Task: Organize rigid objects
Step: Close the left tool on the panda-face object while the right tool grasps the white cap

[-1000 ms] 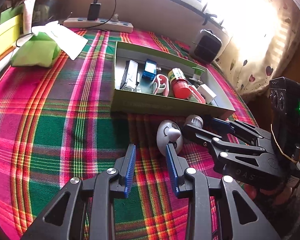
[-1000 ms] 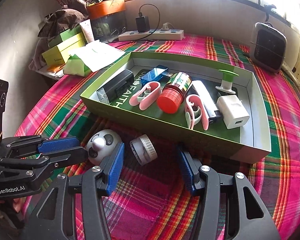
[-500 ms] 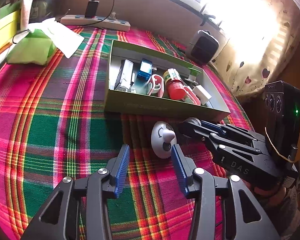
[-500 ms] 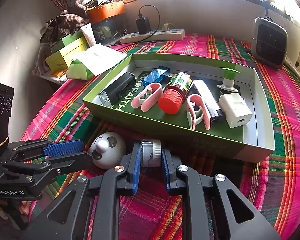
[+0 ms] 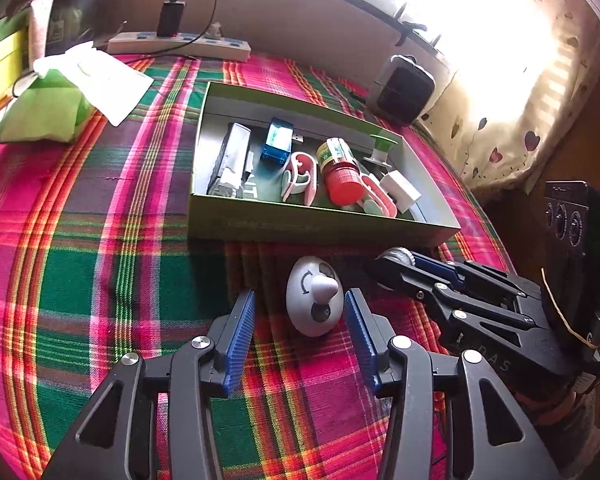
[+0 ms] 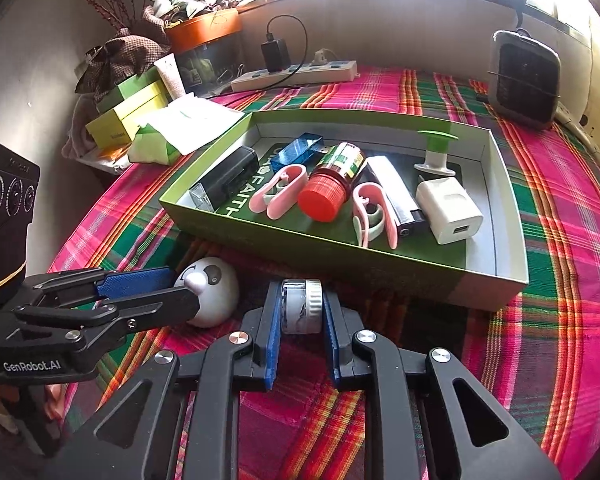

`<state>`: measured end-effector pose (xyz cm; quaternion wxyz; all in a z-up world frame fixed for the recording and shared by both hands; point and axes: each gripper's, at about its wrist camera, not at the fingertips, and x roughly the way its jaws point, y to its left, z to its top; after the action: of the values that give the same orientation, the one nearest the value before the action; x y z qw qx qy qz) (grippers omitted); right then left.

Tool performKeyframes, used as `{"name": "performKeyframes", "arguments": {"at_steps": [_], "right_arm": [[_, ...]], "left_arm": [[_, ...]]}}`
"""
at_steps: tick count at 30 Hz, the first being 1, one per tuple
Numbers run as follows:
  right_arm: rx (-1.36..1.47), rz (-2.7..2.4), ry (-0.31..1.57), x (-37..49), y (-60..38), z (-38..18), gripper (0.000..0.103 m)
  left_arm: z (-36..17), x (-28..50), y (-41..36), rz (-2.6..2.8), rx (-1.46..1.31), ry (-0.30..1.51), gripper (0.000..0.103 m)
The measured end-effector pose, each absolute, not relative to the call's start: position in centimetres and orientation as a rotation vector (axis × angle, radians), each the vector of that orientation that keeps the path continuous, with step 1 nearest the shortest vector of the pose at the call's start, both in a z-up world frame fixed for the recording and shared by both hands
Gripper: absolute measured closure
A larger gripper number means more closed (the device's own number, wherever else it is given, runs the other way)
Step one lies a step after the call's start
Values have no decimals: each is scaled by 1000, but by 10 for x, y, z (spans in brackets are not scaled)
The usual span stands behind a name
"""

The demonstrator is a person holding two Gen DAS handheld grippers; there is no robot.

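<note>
Small white jar [image 6: 301,305] sits on the plaid cloth [image 6: 560,280] just outside the green tray's [image 6: 340,258] near wall, pinched by the right gripper [image 6: 300,312]. Left gripper [image 5: 298,322], jaws just widened, straddles the egg-shaped panda toy [image 5: 315,303] without pressing it. Lift the jar straight up to clear the wall, then lower it into the bare right end past the white charger [image 6: 448,210].

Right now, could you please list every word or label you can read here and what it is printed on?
"GenRobot.AI": side of the left gripper.
"DAS": side of the right gripper.
"FAITH", its start hidden: floor of the green box.
Print on the red-capped bottle: too small to read.
</note>
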<state>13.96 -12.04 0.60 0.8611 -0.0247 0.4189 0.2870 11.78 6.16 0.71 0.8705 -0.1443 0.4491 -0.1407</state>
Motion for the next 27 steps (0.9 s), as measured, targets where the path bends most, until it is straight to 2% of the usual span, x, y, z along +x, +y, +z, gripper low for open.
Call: {"name": "performKeyframes", "arguments": {"at_steps": [16, 23, 27], "right_arm": [[-15, 592, 856, 137, -132, 10, 83], [-7, 590, 856, 137, -134, 10, 83], [-6, 591, 854, 137, -134, 10, 83]], "left_arm": [[8, 129, 46, -240, -222, 934, 60], [8, 129, 47, -250, -242, 932, 74], [8, 128, 45, -247, -227, 924, 74]]}}
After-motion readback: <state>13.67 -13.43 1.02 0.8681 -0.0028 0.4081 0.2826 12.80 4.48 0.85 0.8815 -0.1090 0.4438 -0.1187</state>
